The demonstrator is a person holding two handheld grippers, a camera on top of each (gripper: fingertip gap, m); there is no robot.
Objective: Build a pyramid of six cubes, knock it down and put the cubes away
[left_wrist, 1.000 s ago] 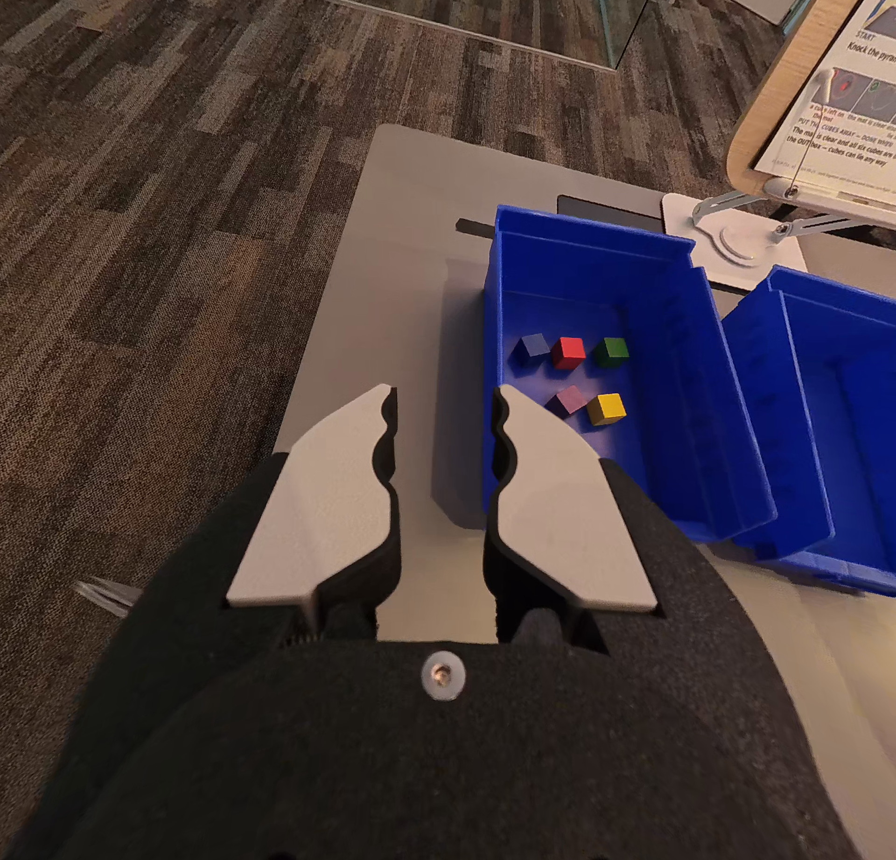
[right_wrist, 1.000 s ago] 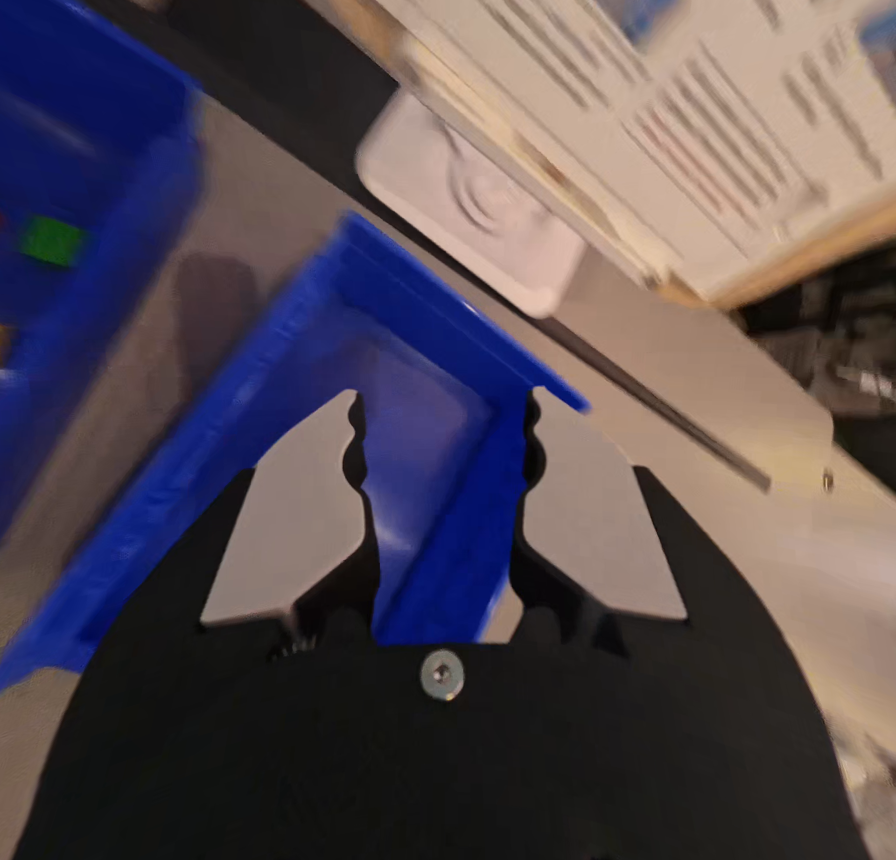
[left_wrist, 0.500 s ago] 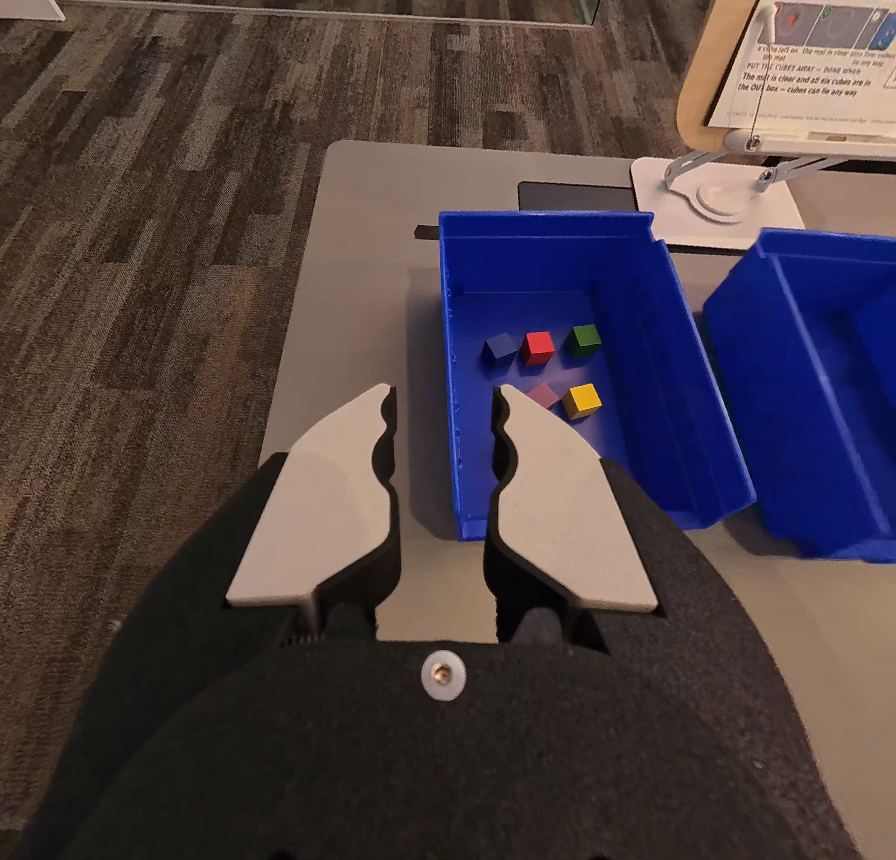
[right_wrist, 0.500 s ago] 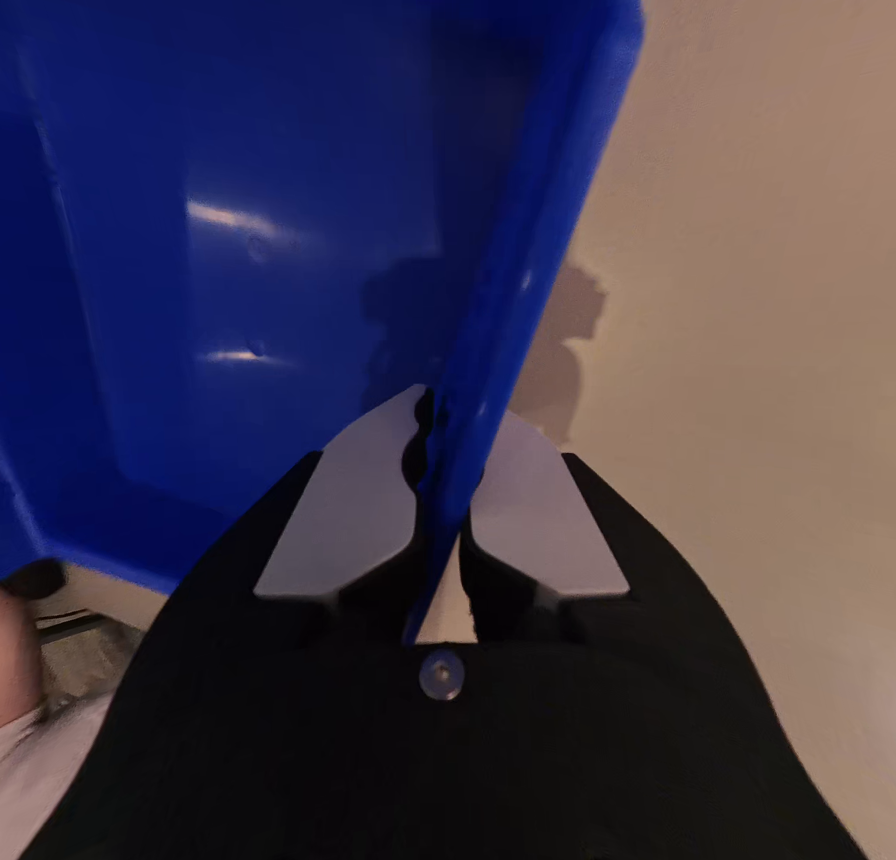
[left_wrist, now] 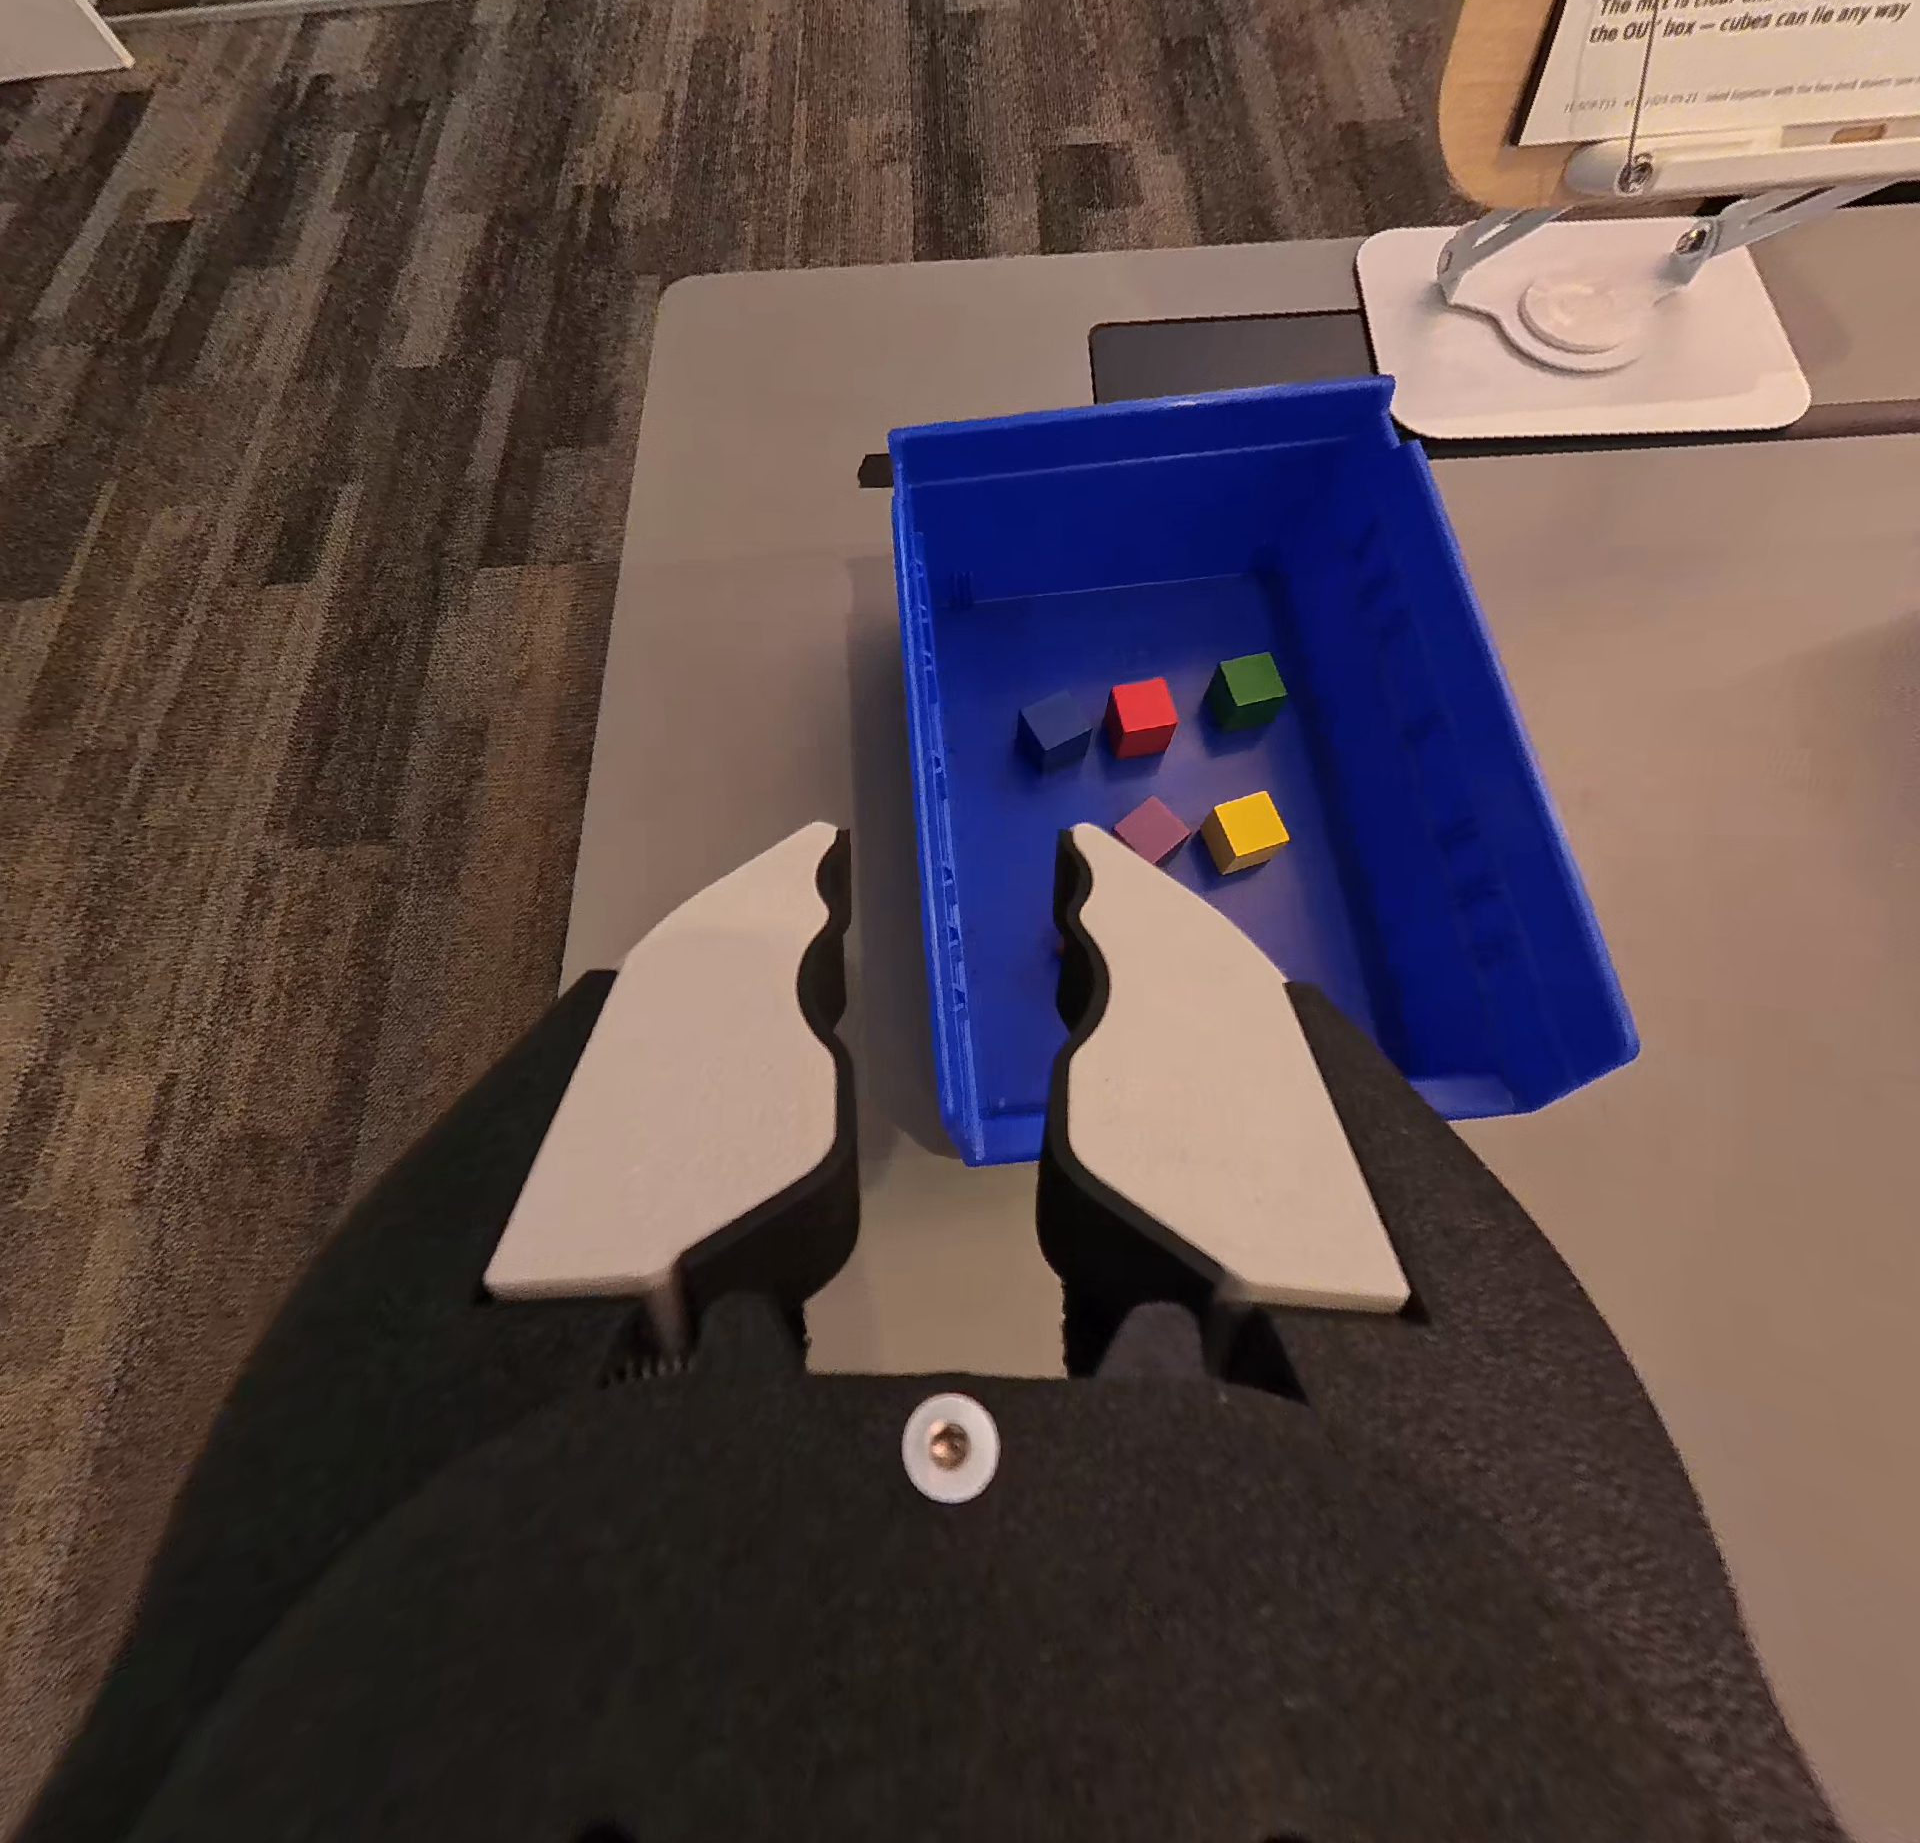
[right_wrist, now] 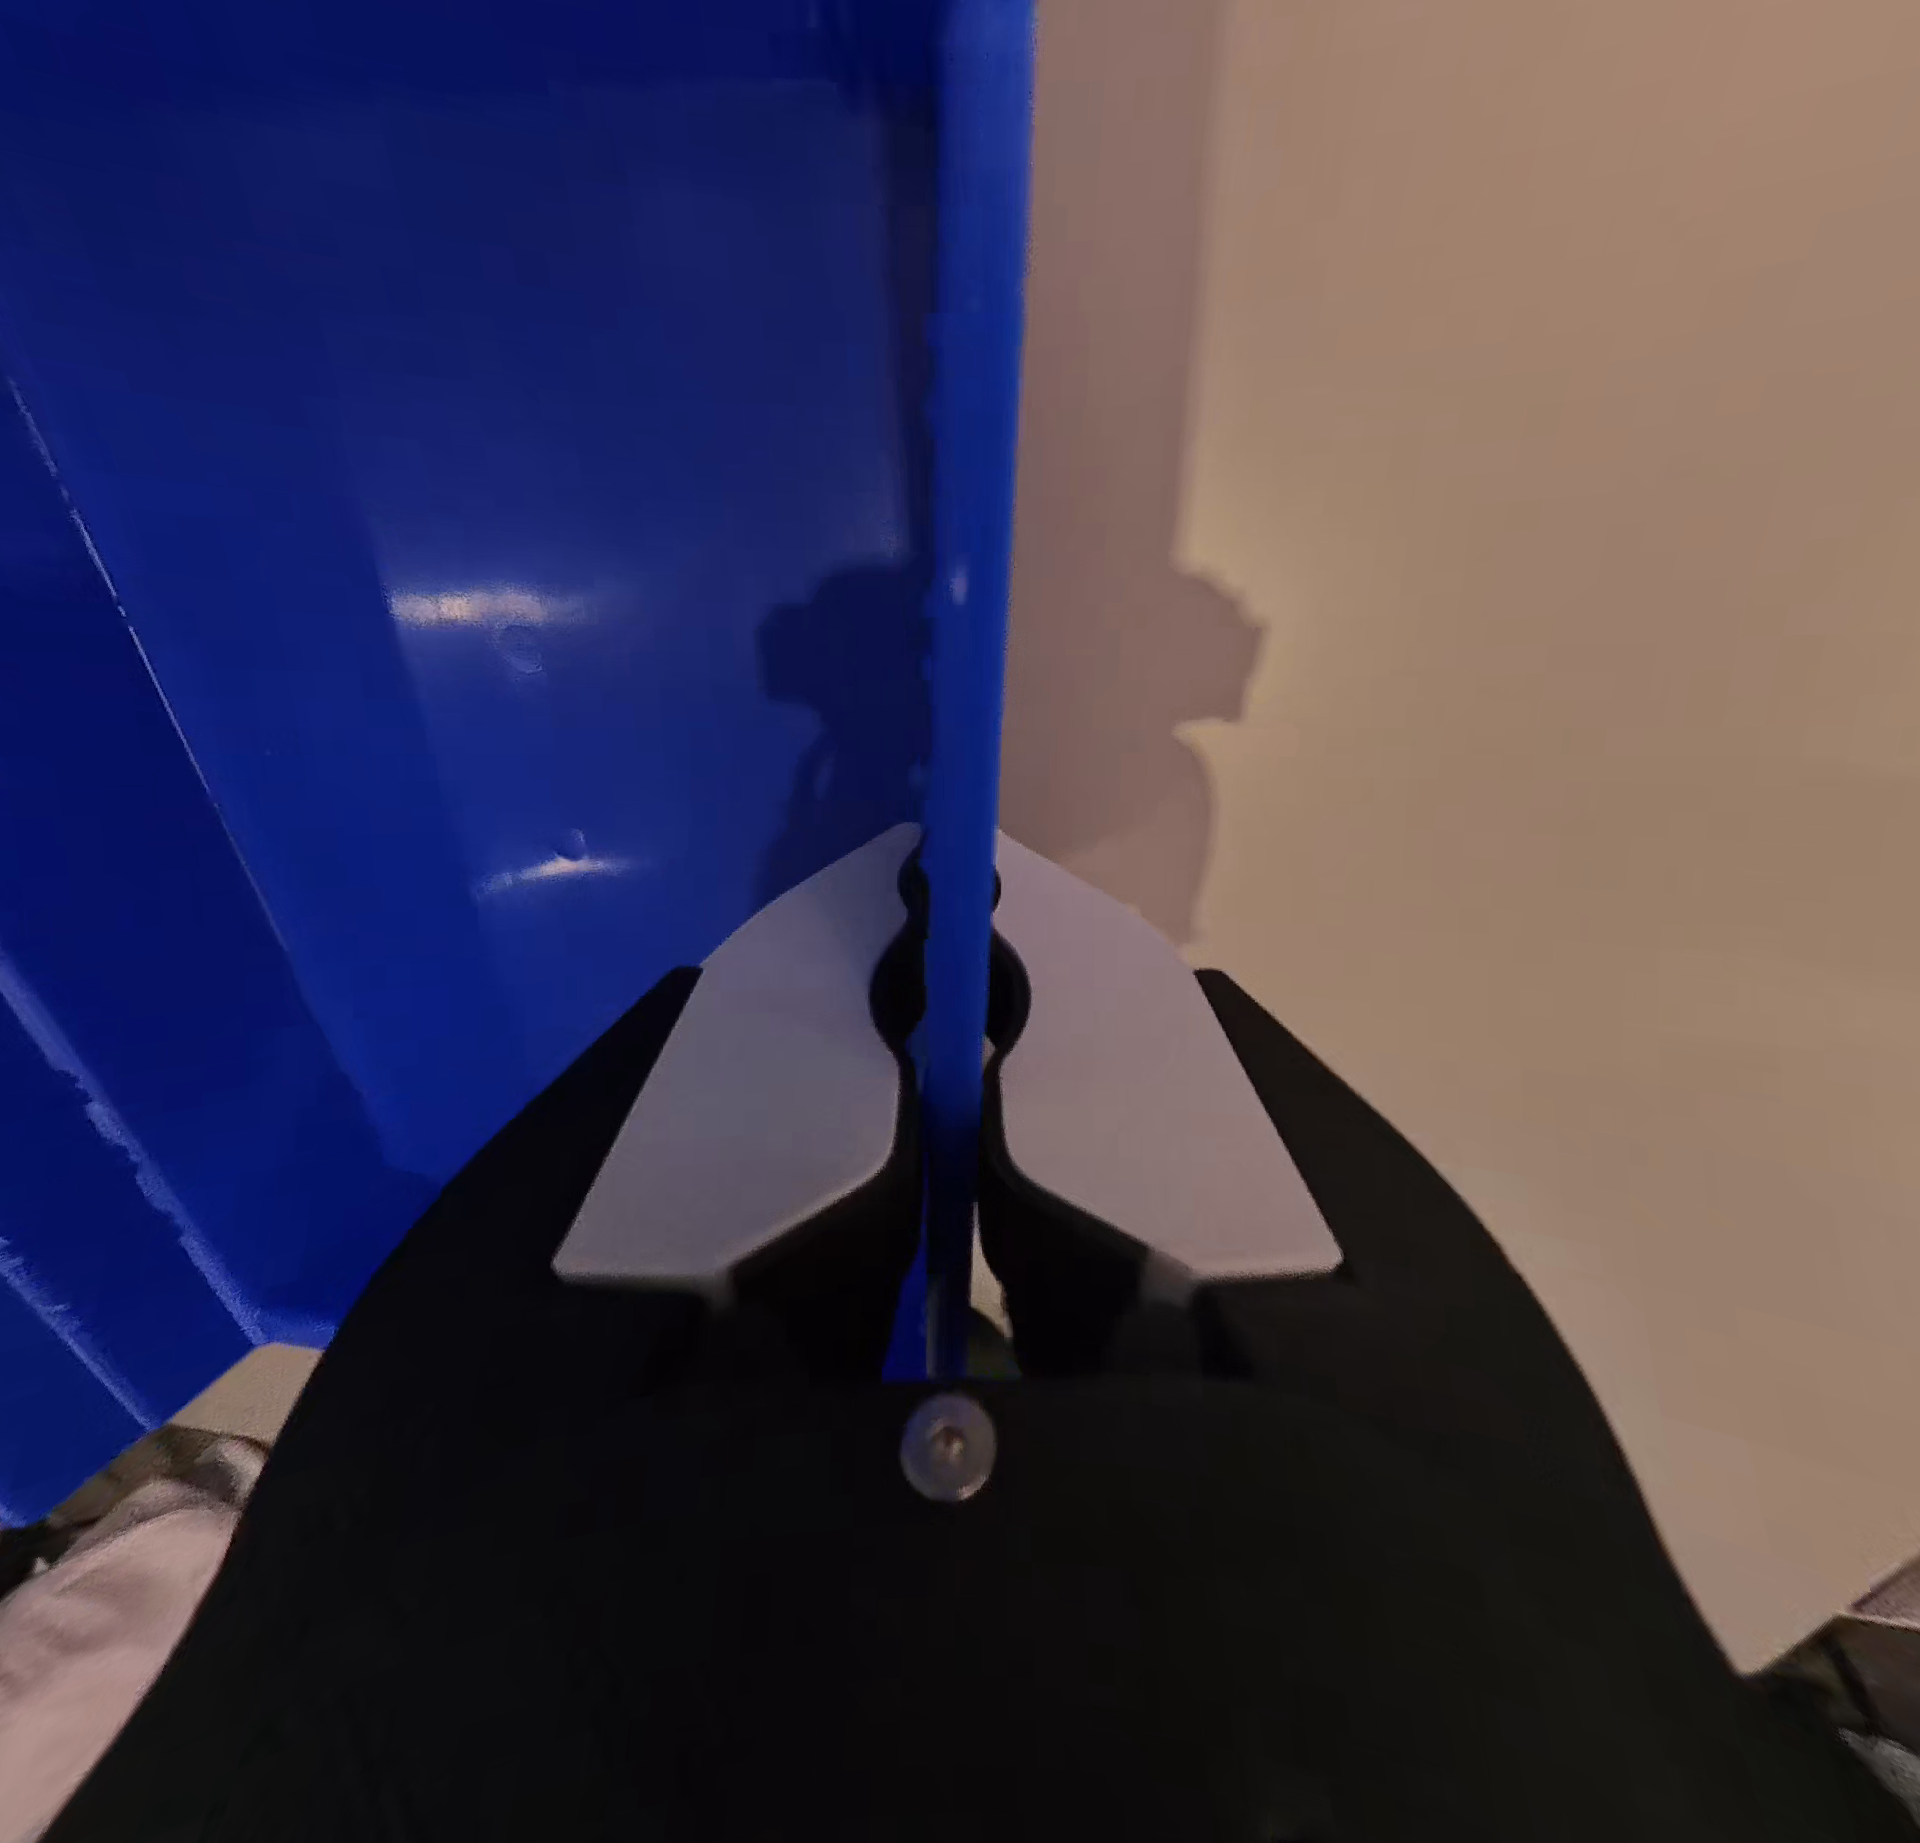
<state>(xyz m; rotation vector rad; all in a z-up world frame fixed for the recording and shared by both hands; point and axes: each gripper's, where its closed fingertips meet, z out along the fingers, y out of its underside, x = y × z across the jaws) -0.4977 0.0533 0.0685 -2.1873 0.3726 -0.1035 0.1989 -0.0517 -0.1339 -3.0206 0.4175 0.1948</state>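
Right tool (right_wrist: pixel 951 863) now square on bin wall (right_wrist: pixel 971 443)

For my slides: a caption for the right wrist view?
Right hand-held gripper clamped on the side wall of an empty blue bin above the table.

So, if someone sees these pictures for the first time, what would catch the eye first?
Probably the blue bin on the grey table, holding small coloured cubes: blue, red, green, purple and yellow. The open left claw hovers at its near corner. The right claw pinches the wall of a second blue bin.
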